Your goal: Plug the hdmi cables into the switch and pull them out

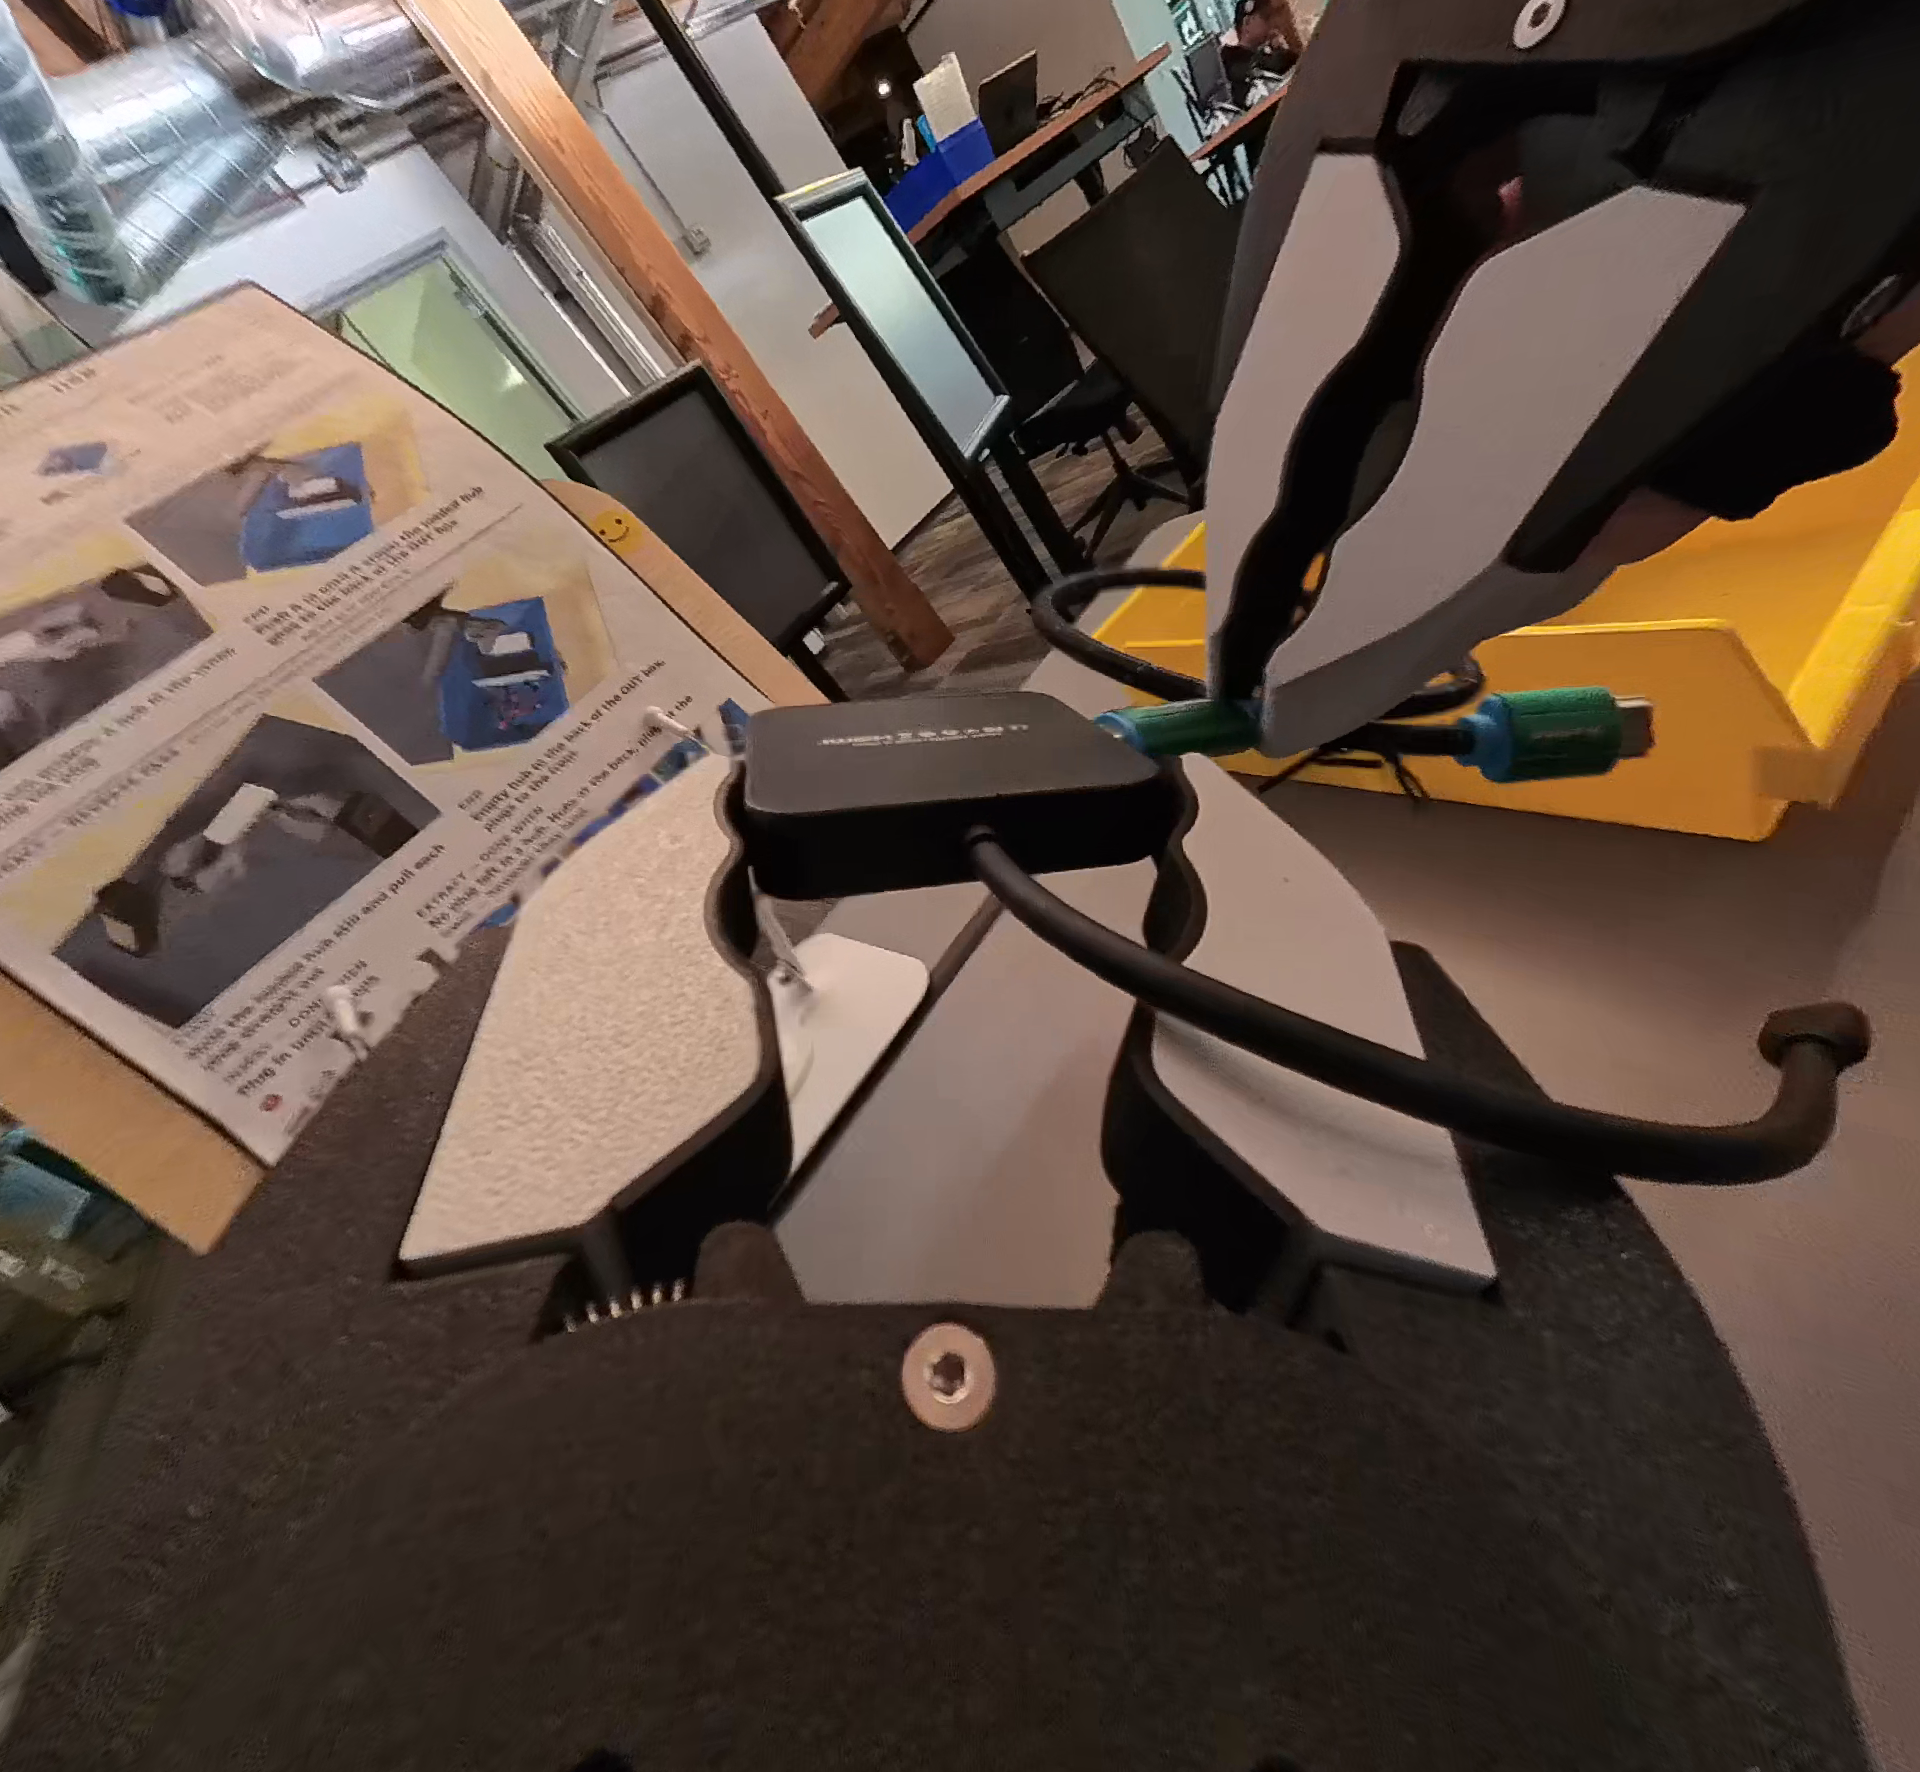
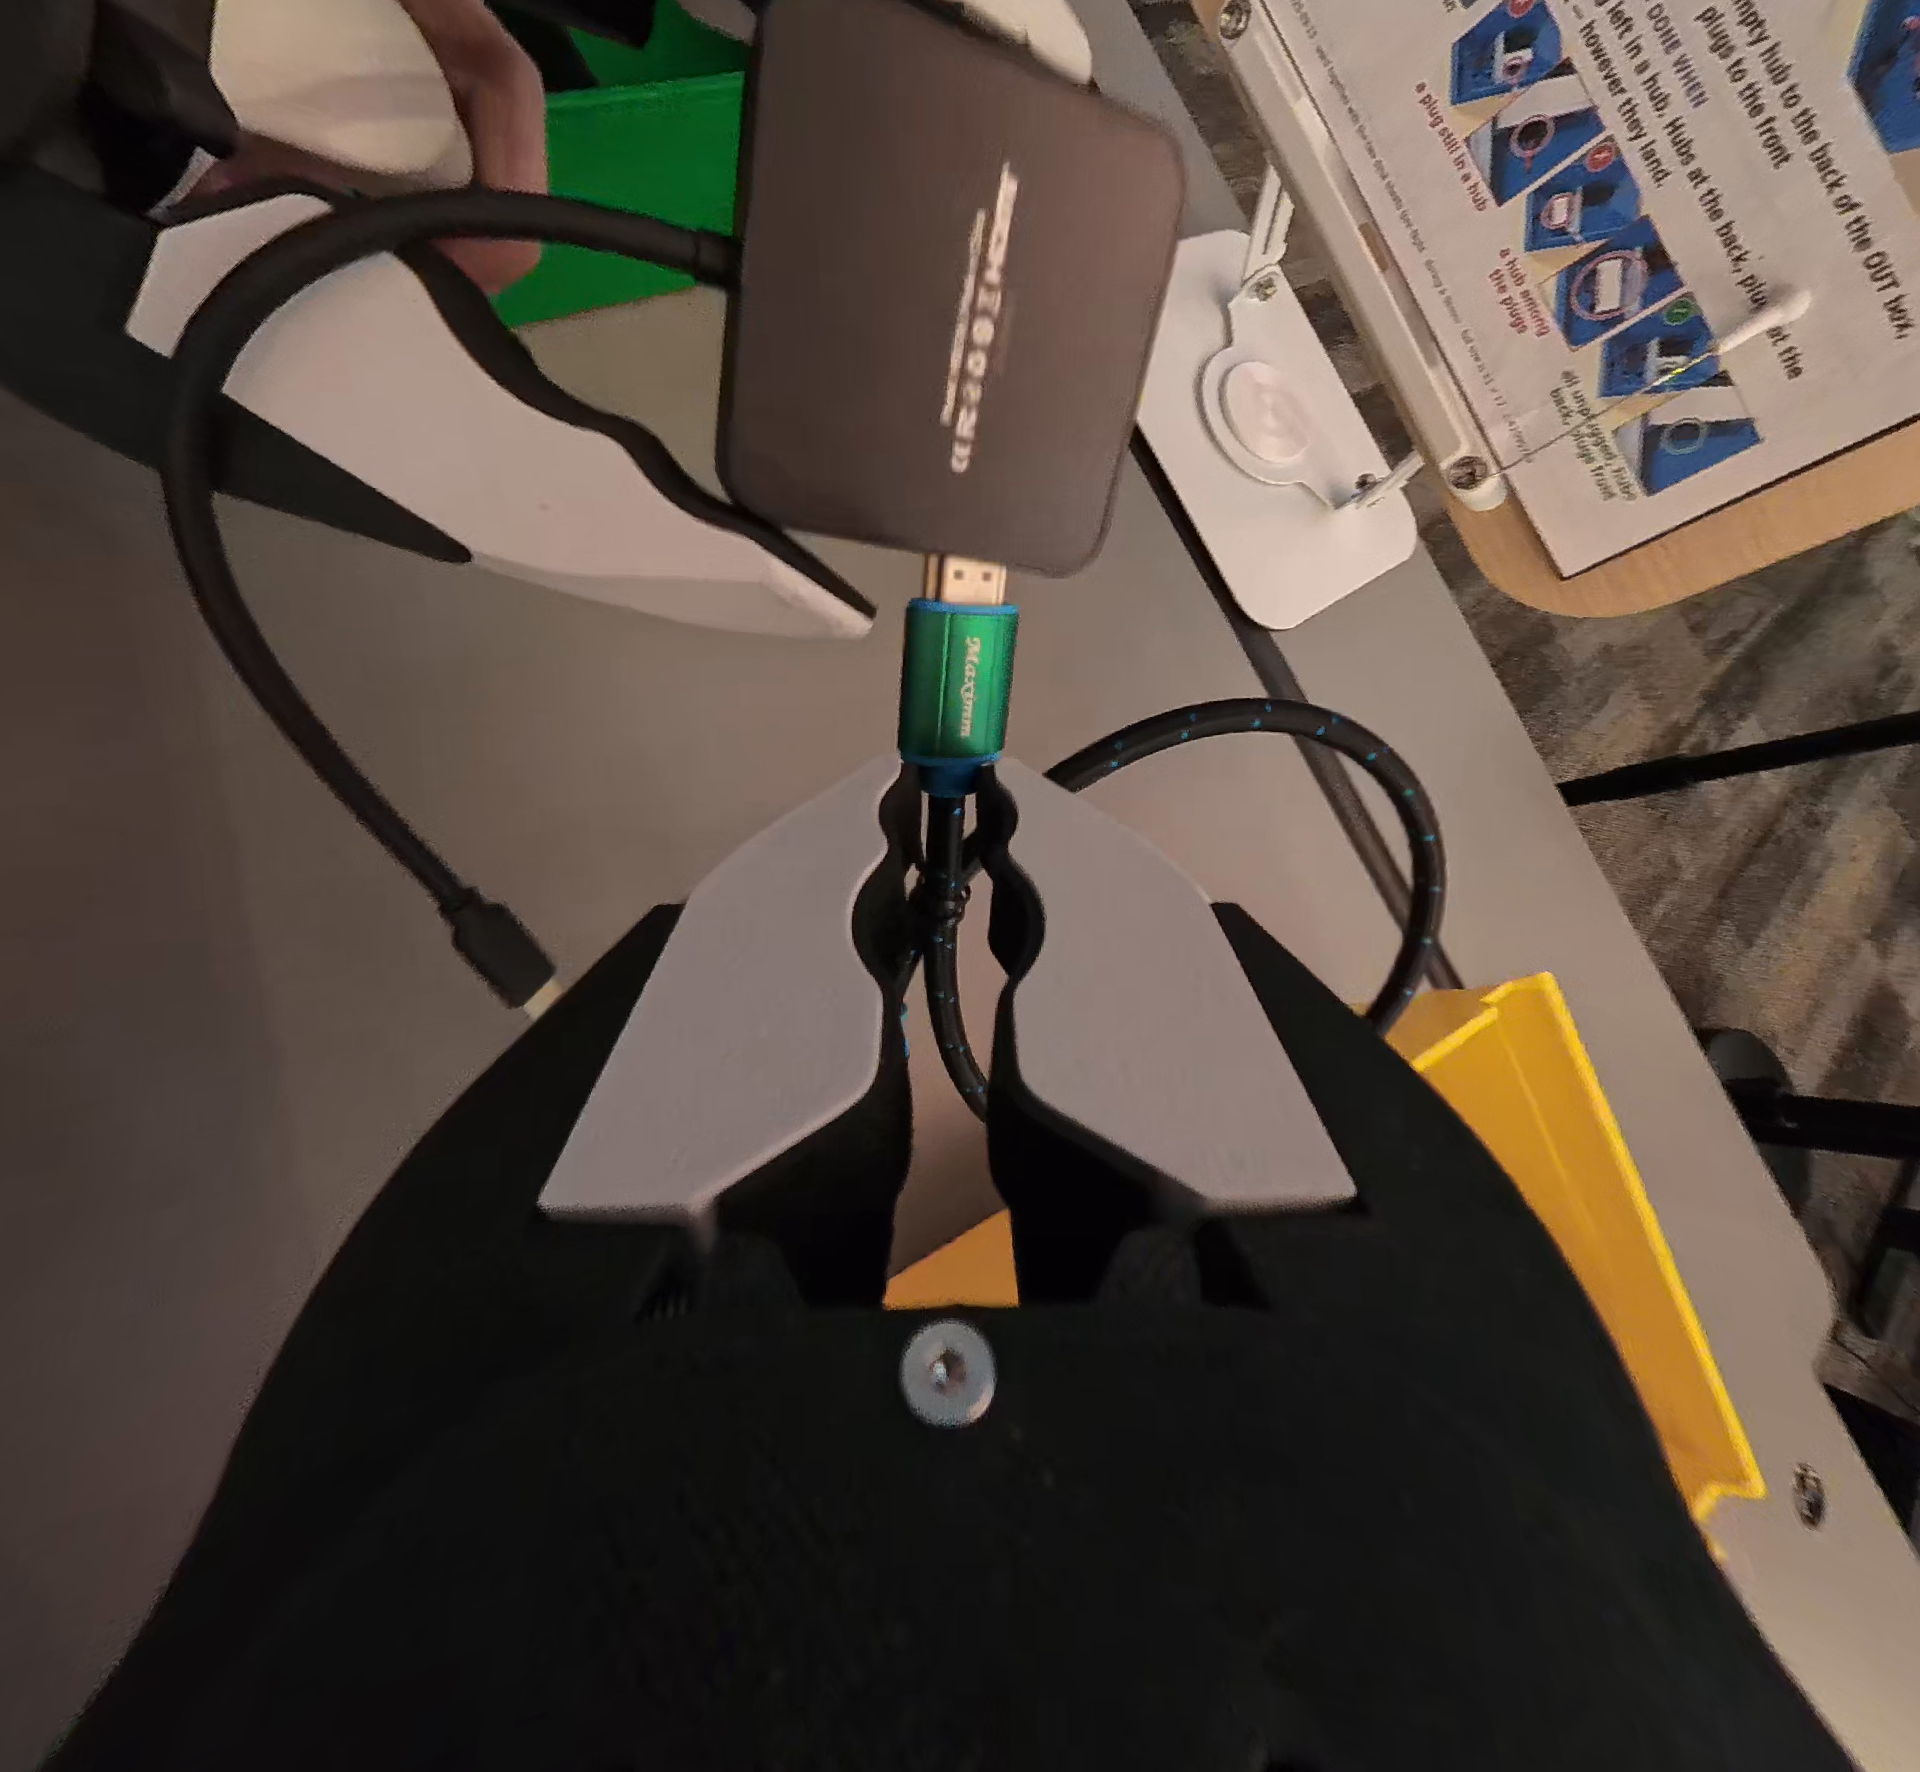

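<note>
Grey tabletop [image 2: 312, 735] under everything, yellow bin [image 1: 1621, 683] at its edge, instruction sheet [image 1: 260, 631] on a board off to the side. Largest task item: black flat switch [image 2: 935, 268], held off the table by the left gripper [image 1: 951, 818], whose jaws sit closed on its two opposite side edges. The switch's own black lead [image 1: 1351, 1047] trails out the back toward the left gripper body, so the port edge faces away from the left, toward the right.

Right gripper [image 2: 948, 787] is clamped nearly fully on the braided cable just behind the green HDMI plug [image 2: 954, 683], at the blue strain relief. Plug long axis runs straight along the right fingers, metal tip forward, pointing at the switch's near edge. Metal tongue is partly visible between the green shell and the switch edge, tip under or inside the edge. Probably part-seated, but motion blur there makes depth hard to call. Axis looks close to square with the port edge.

Judgement: the move turns on travel along the plug axis, right gripper pushing or pulling while left braces.

Second green plug [image 1: 1558, 735] on the same cable hangs free near the bin, unplugged.
</note>
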